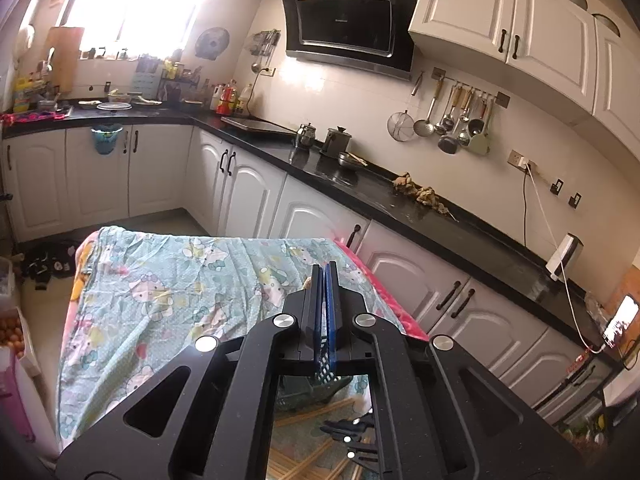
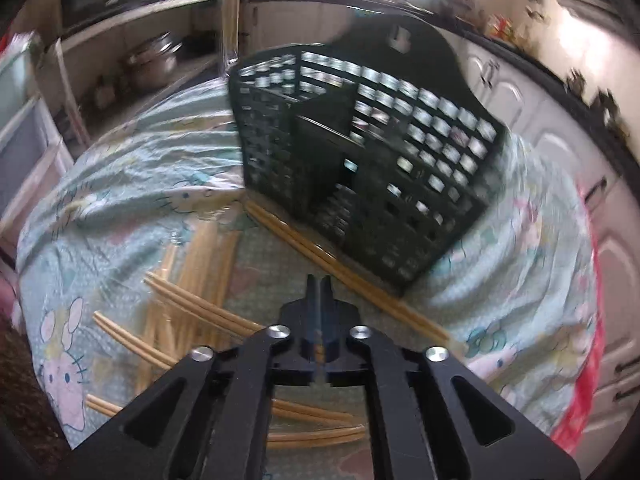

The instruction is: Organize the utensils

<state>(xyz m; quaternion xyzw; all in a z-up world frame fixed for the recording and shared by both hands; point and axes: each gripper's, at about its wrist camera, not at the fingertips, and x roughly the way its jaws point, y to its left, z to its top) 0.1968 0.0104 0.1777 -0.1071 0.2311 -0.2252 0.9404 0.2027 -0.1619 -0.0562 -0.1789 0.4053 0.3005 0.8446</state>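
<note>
Just ahead of right fingers (image 2: pixel 320 280): chopsticks (image 2: pixel 344 276) beside basket (image 2: pixel 360 152) (blurry).

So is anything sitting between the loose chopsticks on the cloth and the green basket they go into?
Nothing visible blocks it. The chopsticks lie scattered on the cloth just in front of the green basket, whose open top faces the right gripper. One pair lies against the basket's base.
</note>
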